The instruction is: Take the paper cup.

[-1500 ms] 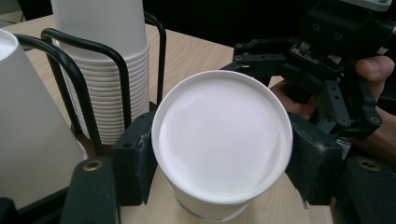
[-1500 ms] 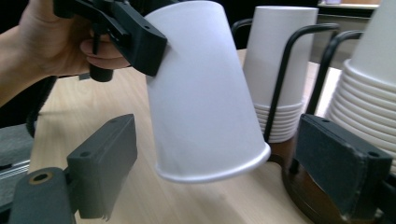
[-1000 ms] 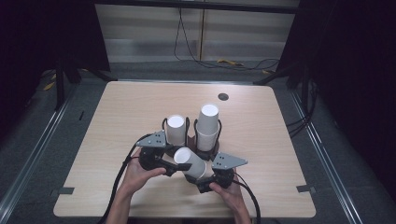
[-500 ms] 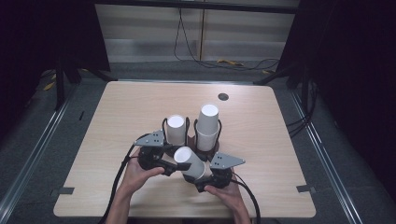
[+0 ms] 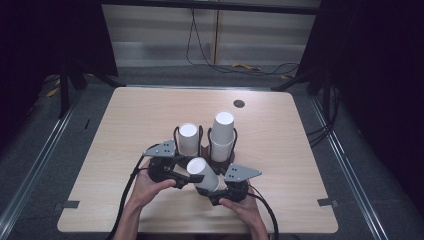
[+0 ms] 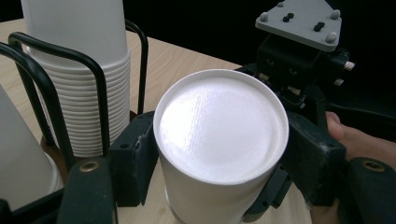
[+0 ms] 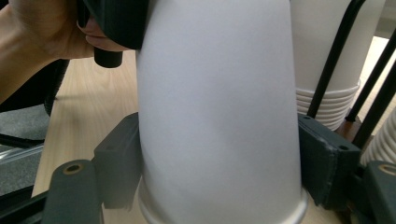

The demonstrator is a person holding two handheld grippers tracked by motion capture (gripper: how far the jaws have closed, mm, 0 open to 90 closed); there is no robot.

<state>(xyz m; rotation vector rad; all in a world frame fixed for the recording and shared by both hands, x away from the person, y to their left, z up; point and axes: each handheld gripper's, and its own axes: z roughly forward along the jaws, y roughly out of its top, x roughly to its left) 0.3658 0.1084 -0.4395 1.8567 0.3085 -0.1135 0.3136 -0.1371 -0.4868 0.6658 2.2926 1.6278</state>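
At the near middle of the counter [image 5: 125, 125], a white paper cup [image 5: 202, 174] lies tilted between both grippers, the right gripper [image 5: 212, 192] clamped on its wide end, the left gripper [image 5: 192, 176], its jaws just easing apart, around its base, just near of 2 cup stacks [image 5: 221, 135] in a black wire rack [image 5: 204, 137].

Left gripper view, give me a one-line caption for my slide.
Upturned white paper cup between the jaws of two claws, its flat base facing the camera, beside a cup stack in a black wire holder.
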